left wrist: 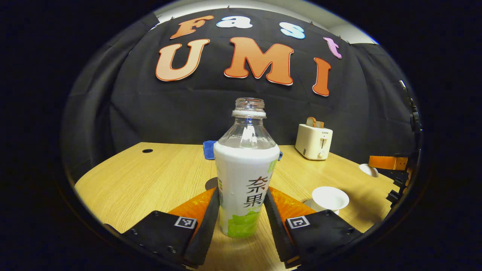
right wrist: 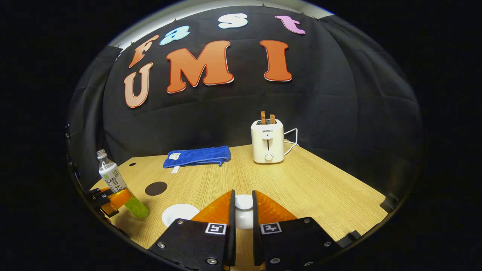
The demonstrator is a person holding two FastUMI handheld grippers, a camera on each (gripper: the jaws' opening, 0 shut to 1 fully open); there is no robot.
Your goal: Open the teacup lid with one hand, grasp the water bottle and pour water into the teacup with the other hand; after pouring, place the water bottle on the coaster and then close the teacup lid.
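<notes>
Left gripper view: the left gripper has its fingers closed against both sides of the uncapped water bottle, which stands upright between them; its white-and-green label carries Chinese characters. Right of the fingers sits the open teacup on the tabletop; ahead and to the right stands a white toaster with small lettering. Right gripper view: the right gripper has its fingers narrowly parted, clamping the white teacup lid. Left of the fingers lies the dark coaster; ahead, the toaster reads "SUPOR".

Left gripper clamps the uncapped water bottle (teacup nearby).
</notes>
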